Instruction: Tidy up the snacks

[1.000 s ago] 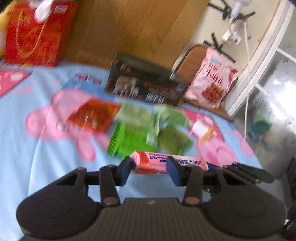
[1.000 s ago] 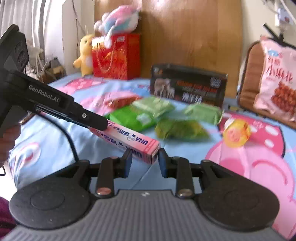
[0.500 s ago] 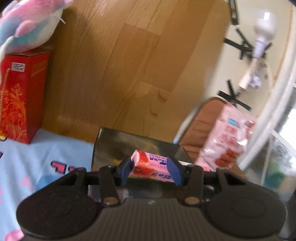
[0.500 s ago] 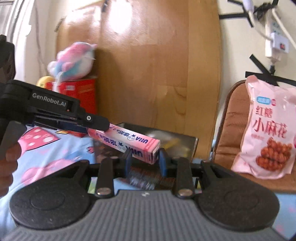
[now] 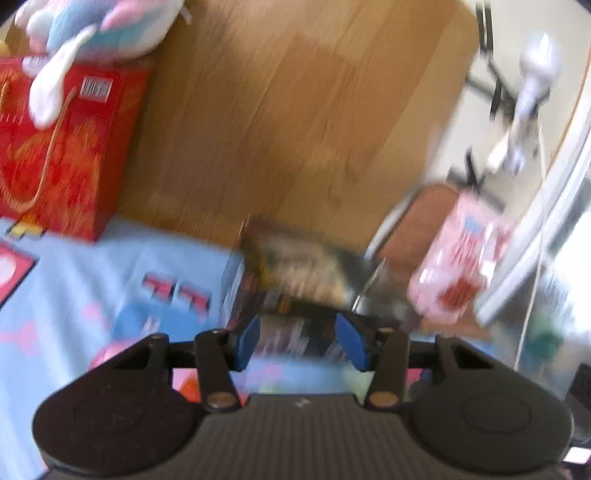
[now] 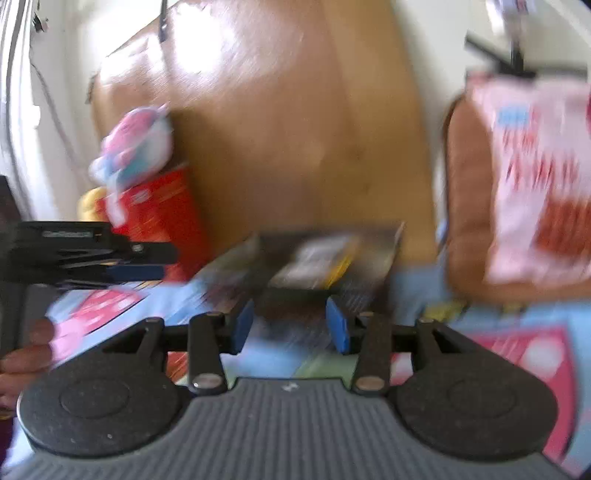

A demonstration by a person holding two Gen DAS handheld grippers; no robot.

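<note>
Wooden headboard (image 5: 295,122) rises behind a blue cartoon bedsheet (image 5: 92,280), with a red gift box (image 5: 62,155) and plush toy (image 5: 96,26) at left. Both the left gripper (image 5: 301,339) and right gripper (image 6: 290,325) stand wide and hold nothing, facing the dark open box (image 6: 325,258), whose blurred contents include something yellow. A pink snack bag (image 6: 535,177) leans on a brown chair (image 6: 465,192) beside the bed.

A pastel plush toy (image 5: 99,27) sits on top of a red gift bag (image 5: 62,147), which stands on the blue cartoon-print bedsheet (image 5: 92,273) against a wooden headboard (image 5: 295,122). A brown chair (image 6: 467,206) stands beside the bed.
</note>
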